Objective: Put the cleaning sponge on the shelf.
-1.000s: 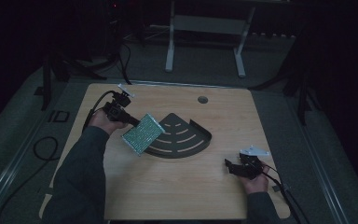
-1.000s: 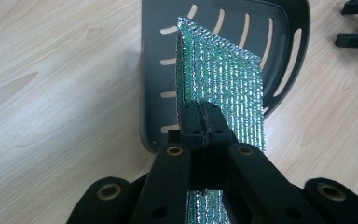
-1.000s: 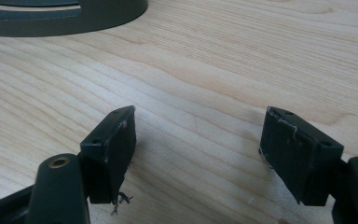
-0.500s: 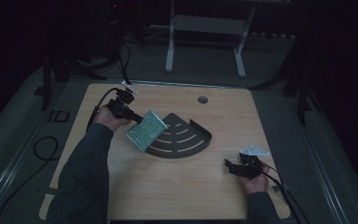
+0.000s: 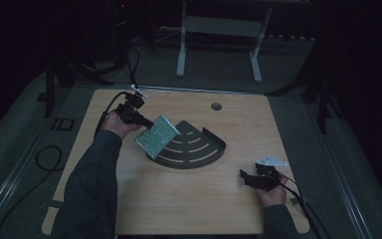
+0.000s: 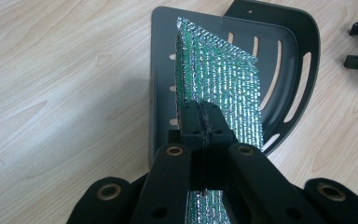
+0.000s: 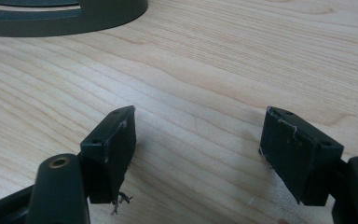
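Left fingers [image 6: 200, 123] clamp the foil pouch [image 6: 223, 79] above the tray [image 6: 293, 42].

The pouch [image 6: 223, 79] looks like shiny metallic foil, silver with green glints, embossed in fine rows that give it a ribbed, glittering skin. The tray [image 6: 289, 42] under it seems to be dark grey metal or hard plastic with a smooth matt coat. The surface [image 7: 223, 60] is pale wood grain, smooth with a soft sheen. The fingers [image 7: 114, 149] of the right gripper [image 7: 198, 156] are matt black, scuffed at the edges, with loose fibres hanging off.
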### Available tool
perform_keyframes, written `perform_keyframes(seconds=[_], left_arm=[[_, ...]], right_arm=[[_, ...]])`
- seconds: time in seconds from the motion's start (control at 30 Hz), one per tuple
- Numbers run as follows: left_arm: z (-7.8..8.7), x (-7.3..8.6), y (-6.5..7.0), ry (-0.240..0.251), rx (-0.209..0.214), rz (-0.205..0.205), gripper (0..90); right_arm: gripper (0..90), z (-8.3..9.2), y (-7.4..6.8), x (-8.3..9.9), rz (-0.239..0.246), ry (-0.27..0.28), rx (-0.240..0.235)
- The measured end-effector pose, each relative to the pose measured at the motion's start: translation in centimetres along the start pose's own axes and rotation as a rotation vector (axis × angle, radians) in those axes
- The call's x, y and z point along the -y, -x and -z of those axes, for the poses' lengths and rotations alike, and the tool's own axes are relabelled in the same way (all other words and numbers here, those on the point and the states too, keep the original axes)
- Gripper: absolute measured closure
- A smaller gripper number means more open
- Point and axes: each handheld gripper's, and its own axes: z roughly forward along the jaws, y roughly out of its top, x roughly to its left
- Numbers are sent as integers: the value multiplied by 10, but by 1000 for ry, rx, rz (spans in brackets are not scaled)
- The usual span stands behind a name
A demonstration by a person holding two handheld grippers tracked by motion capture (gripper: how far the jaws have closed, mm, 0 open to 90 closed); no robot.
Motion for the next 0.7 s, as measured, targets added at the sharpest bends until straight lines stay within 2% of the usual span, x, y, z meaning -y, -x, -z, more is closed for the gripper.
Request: perform_keyframes(seconds=[0.33,0.7], left_arm=[[-6,-4,1,2,-10,-2,900],[-14,-16,8,7,-25,-26,900]], right_arm=[[261,0,0,0,1,1,0],[261,0,0,0,1,1,0]])
